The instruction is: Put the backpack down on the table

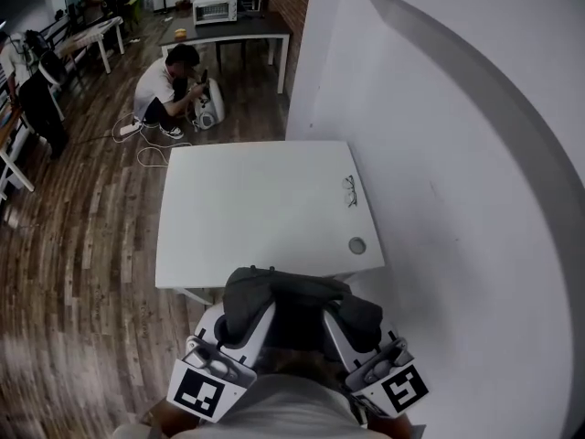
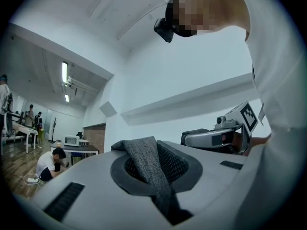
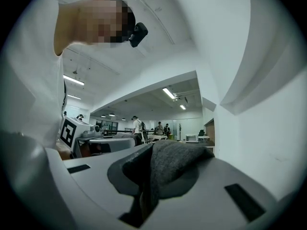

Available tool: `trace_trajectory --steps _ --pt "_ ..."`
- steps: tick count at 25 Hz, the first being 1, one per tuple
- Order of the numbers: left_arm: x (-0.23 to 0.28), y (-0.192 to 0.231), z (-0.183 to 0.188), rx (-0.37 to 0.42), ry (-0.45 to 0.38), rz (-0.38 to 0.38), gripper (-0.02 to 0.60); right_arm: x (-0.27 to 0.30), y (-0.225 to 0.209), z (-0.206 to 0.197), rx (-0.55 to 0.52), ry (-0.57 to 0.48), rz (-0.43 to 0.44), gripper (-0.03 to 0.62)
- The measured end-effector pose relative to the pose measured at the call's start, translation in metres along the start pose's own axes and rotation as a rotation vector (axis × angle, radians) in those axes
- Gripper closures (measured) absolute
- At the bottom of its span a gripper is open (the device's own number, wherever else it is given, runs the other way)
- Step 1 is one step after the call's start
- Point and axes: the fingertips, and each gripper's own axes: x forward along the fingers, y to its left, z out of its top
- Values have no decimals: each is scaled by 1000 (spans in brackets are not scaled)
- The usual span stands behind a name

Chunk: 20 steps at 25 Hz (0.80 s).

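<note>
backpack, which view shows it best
The head view: it shows the dark backpack from above, held between the left tongs and right tongs at the white table's near edge. Each gripper view shows only a grey strap clamped in its tongs.

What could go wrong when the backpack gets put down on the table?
1. The glasses lie on the right side of the table. The backpack could land on them and bend them.
2. The left gripper and the right gripper each pinch only a strip of its grey fabric, so it might slip or swing.
3. It hangs at the table's near edge. Set down too early, it could tip off.
</note>
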Motion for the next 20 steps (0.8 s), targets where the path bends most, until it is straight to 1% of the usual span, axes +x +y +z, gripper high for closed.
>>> trace_trajectory --steps 3,7,11,16,20 --pt "8 8 3 3 -8 -10 537 6 -5 -2 -5 7 -5 545" --pt "13 20 11 20 -11 2 537 19 -10 11 -4 -17 5 545" --pt "19 36 21 31 -24 36 537 32 -13 12 5 -3 53 545" --pt "24 46 32 34 -41 88 537 46 -22 23 -6 -15 99 545" --pt "34 54 39 49 -54 111 537 60 -35 32 -28 -23 116 545"
